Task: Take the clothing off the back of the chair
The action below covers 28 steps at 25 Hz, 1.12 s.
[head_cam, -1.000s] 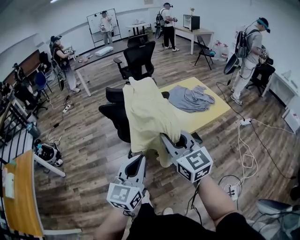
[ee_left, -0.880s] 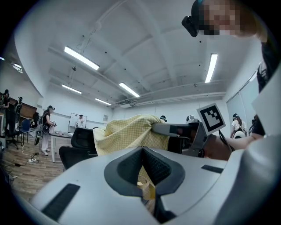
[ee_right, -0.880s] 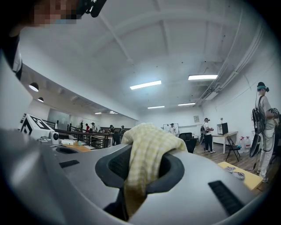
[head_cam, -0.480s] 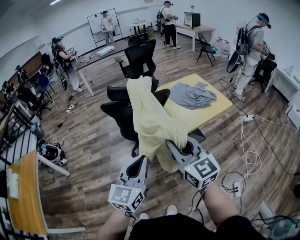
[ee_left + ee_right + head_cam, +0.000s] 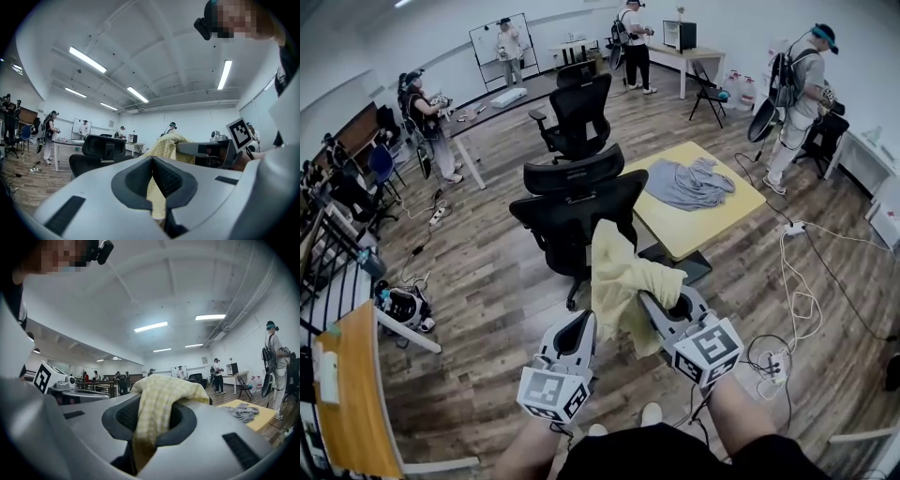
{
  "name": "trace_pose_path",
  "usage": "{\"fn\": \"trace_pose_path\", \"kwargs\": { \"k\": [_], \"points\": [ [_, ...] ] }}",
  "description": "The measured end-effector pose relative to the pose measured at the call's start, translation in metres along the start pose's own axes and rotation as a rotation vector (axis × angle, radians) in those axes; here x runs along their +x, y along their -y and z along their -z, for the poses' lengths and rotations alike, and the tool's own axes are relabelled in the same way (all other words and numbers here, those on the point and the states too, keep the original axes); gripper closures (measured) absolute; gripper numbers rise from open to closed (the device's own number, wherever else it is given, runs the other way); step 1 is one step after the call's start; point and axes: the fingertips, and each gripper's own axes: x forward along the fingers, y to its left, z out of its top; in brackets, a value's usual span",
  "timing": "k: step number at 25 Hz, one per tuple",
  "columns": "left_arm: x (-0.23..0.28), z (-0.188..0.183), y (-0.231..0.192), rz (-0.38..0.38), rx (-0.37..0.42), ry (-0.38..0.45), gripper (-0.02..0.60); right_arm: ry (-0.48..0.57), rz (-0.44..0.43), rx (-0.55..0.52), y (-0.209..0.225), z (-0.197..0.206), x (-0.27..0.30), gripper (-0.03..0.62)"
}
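The yellow garment (image 5: 623, 281) hangs bunched in the air in front of me, clear of the black office chair (image 5: 577, 206), whose backrest is bare. My right gripper (image 5: 653, 302) is shut on the cloth. In the right gripper view the yellow garment (image 5: 159, 401) drapes over and down between the jaws of the right gripper (image 5: 151, 414). My left gripper (image 5: 582, 320) sits just left of the hanging cloth with its jaws together. In the left gripper view the left gripper (image 5: 152, 160) shows pads that meet, and the yellow garment (image 5: 168, 143) hangs just beyond them.
Behind the chair stands a yellow table (image 5: 712, 220) with a grey garment (image 5: 689, 183) on it. A second black chair (image 5: 579, 108) is farther back. Cables (image 5: 797, 305) and a power strip (image 5: 769, 373) lie on the floor at right. Several people stand around the room.
The yellow garment has come off the chair's back and now hangs from my right gripper, pulled toward me. Both grippers have drawn back from the chair.
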Motion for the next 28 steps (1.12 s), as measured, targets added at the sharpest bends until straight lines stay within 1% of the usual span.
{"fn": "trace_pose_path", "kwargs": {
  "k": [4,10,15,21,28],
  "points": [
    [-0.019,-0.005,-0.011,0.031,0.010,0.007,0.566,-0.019,0.044,0.017,-0.023,0.011,0.002,0.519],
    [-0.047,0.002,-0.025,0.075,0.006,-0.008,0.566,-0.054,0.096,0.054,-0.054,0.036,0.000,0.519],
    [-0.074,0.014,-0.035,0.099,-0.013,-0.010,0.566,-0.077,0.106,0.059,-0.086,0.059,-0.002,0.519],
    [-0.109,0.017,-0.052,0.112,-0.031,-0.010,0.566,-0.086,0.124,0.053,-0.126,0.059,0.001,0.519],
    [-0.141,0.018,-0.065,0.118,-0.041,0.001,0.566,-0.079,0.137,0.037,-0.162,0.054,0.002,0.519]
  ]
}}
